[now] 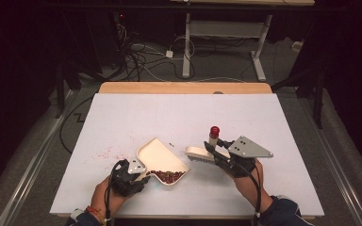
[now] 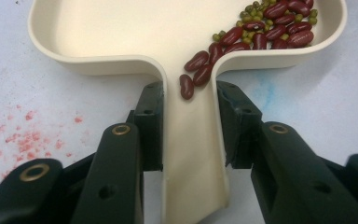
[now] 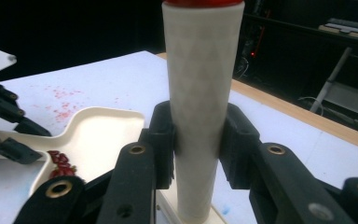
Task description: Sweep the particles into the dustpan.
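The dustpan (image 1: 162, 162) is pinched by its handle in the left gripper (image 2: 189, 126) and kept flat on the table (image 1: 264, 127), so the beans (image 2: 265, 30) stay pooled in one corner. Its mouth points away from the person. The brush (image 1: 202, 153), just right of the dustpan, is clamped in the right gripper (image 3: 196, 140) by its upright handle, bristles down, ready for sweeping.

Dark room, cables (image 1: 139, 59) on floor
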`<state>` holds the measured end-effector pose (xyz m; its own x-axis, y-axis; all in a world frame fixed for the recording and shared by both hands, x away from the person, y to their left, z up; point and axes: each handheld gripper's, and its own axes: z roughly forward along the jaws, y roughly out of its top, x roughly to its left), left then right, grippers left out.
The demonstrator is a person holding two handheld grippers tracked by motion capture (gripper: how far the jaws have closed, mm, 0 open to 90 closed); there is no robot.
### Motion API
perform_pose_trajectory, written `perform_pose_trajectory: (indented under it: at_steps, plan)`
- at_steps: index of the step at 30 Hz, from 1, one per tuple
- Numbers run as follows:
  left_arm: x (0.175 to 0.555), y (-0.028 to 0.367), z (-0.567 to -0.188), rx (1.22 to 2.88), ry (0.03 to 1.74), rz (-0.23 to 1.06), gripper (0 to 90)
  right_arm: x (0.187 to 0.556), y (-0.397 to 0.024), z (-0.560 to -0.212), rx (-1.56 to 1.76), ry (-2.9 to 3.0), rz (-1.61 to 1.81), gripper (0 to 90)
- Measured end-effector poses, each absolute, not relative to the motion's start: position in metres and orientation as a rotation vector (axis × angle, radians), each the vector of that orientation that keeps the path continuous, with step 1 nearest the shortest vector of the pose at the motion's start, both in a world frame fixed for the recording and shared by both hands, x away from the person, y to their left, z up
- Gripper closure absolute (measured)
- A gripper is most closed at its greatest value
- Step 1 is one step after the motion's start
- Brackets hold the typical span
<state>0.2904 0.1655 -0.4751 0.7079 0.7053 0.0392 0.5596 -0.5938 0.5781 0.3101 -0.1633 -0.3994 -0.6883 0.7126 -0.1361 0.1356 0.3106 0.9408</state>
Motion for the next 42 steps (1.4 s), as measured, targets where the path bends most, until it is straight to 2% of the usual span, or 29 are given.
perform_pose_trajectory:
  at_steps: [19,28,42]
  plan:
    - [0.291,0.163,-0.476,2.384,0.951,0.354,63.1,0.301,-0.14,-0.398,0.725,2.093,1.539,70.1]
    - [0.291,0.165,-0.476,2.384,0.953,0.339,63.1,0.304,-0.15,-0.386,0.709,2.013,1.57,70.1]
    - [0.293,0.174,-0.479,2.362,0.964,0.276,63.3,0.378,-0.139,-0.381,0.784,1.92,1.46,70.1]
